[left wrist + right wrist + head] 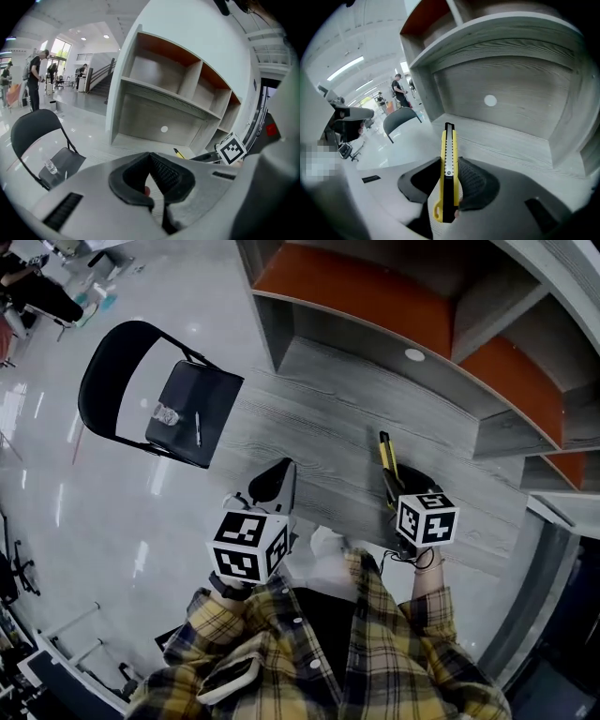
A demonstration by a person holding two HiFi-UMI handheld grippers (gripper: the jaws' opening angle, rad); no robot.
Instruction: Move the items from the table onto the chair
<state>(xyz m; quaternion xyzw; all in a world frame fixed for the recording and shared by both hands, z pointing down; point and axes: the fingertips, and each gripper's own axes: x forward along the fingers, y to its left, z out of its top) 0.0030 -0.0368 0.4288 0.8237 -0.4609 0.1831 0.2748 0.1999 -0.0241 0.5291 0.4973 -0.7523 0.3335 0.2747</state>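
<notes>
Cutter [449, 154], yellow, is clamped between the right tongs [448, 187]; left tongs [151, 180] are pressed together.

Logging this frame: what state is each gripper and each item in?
Left gripper: shut, empty.
Right gripper: shut on the knife.
Knife: clamped between the jaws, tip pointing forward.
Glass: on the chair seat.
Pen: lying on the seat beside the glass.
Chair: unfolded, next to the table.
</notes>
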